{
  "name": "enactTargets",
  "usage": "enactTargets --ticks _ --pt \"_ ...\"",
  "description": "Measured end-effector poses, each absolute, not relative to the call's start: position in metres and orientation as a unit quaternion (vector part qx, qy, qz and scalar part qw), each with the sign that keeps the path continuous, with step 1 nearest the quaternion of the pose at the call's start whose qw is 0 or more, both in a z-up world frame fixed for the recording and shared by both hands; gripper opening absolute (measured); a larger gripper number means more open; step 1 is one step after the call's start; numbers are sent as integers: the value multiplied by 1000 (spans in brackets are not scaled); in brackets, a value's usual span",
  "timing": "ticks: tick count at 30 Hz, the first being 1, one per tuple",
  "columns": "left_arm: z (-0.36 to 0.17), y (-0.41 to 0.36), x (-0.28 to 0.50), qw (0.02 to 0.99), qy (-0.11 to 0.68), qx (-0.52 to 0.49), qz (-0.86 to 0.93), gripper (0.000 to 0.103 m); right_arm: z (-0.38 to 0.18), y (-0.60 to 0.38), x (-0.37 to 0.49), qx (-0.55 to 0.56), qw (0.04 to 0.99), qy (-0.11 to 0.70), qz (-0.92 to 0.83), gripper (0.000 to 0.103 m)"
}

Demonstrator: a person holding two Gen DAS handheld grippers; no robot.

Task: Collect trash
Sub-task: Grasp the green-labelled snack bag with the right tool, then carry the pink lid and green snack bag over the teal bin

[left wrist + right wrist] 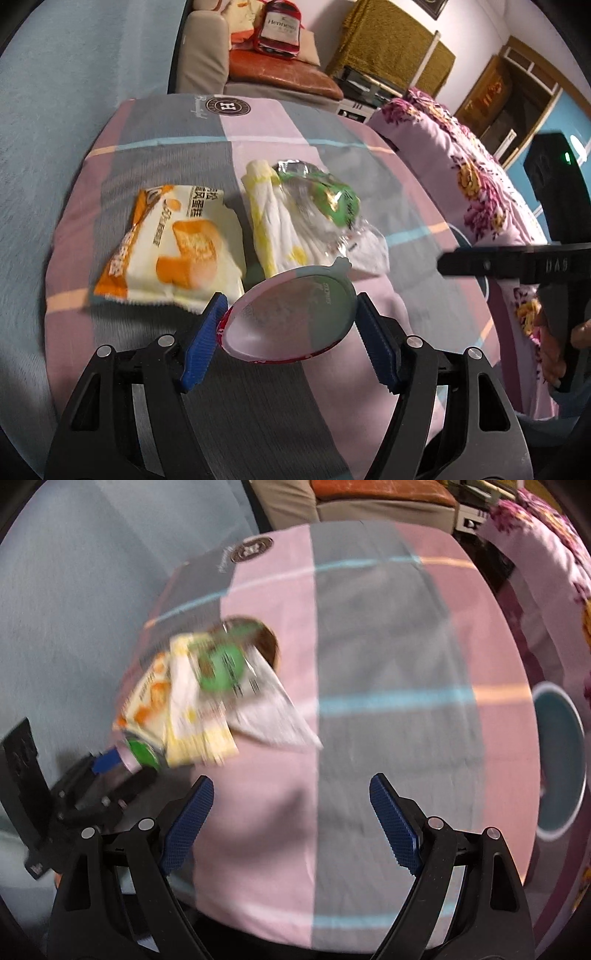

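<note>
Right wrist: wrappers (207, 698) blurred | left hand-held gripper (288, 325) clamps cup (291, 317) | right hand-held gripper (291, 823) wide

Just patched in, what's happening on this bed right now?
Trash pickup is underway on the checked sheet. The left gripper is shut on a round cup lid, held above the sheet. The right gripper is open and holds nothing. An orange cake wrapper, a yellow-and-white wrapper and a clear wrapper with a green label lie on the sheet. A teal bin sits at the right.
</note>
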State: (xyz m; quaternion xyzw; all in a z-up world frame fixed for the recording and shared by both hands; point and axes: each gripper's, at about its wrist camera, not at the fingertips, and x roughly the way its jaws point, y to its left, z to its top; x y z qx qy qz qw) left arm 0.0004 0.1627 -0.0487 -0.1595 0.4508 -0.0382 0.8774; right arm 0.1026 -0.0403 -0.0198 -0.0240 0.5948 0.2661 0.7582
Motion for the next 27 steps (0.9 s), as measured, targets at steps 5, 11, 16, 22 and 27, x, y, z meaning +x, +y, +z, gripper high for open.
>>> enactTargets --ticks 5,11,16,22,27 --pt "-55 171 12 872 458 -166 -42 71 -23 -7 135 -14 749 597 287 82" --pt "-59 187 18 872 457 -175 -35 71 -35 33 158 -31 734 604 308 82" --pt "-61 201 26 871 452 -189 -25 71 -44 50 166 -48 729 607 312 82" --pt "-67 201 34 867 458 -196 -26 71 -58 54 171 -49 721 617 311 64" --pt "-64 196 34 868 456 -195 -22 71 -51 41 172 -45 730 607 310 48"
